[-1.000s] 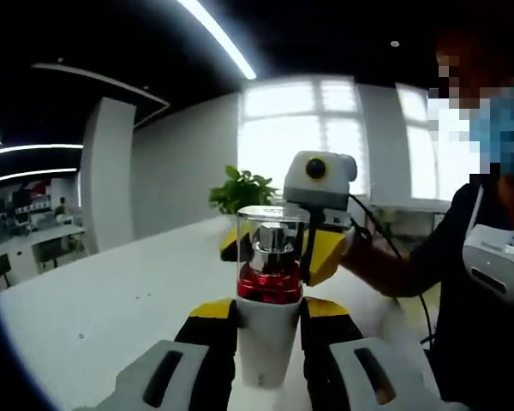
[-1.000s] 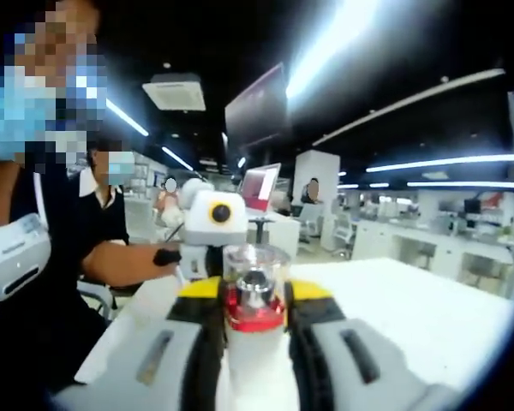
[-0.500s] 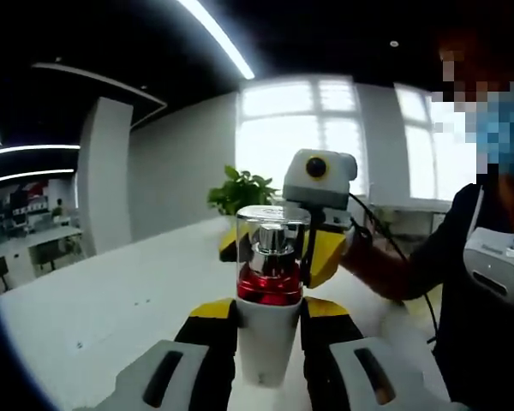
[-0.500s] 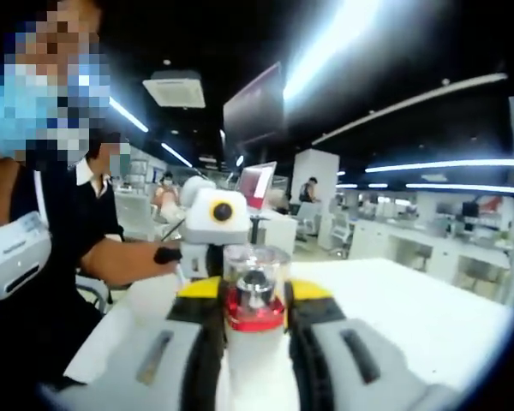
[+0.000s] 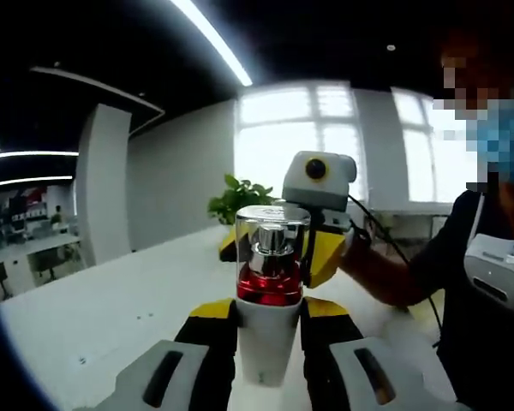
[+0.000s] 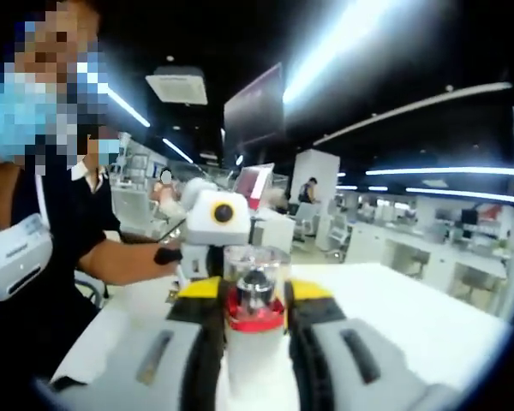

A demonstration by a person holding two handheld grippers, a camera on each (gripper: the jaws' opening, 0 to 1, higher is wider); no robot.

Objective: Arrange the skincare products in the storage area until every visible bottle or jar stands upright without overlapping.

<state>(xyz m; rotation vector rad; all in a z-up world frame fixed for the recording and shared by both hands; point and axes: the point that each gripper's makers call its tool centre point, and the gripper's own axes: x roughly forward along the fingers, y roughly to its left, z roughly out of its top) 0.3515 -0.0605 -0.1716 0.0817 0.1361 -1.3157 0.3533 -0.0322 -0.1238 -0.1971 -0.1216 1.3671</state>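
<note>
One bottle [image 5: 270, 321] | white body, red collar, clear cap | upright

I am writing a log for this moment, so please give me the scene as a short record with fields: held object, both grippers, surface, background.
held object: bottle with white body, red collar, clear cap, upright
left gripper: shut on the bottle's white body
right gripper: shut on the same bottle, from the opposite side
surface: white table, under the bottle
contact with table: cannot tell
background: green plant, bright windows, person in dark top
</note>
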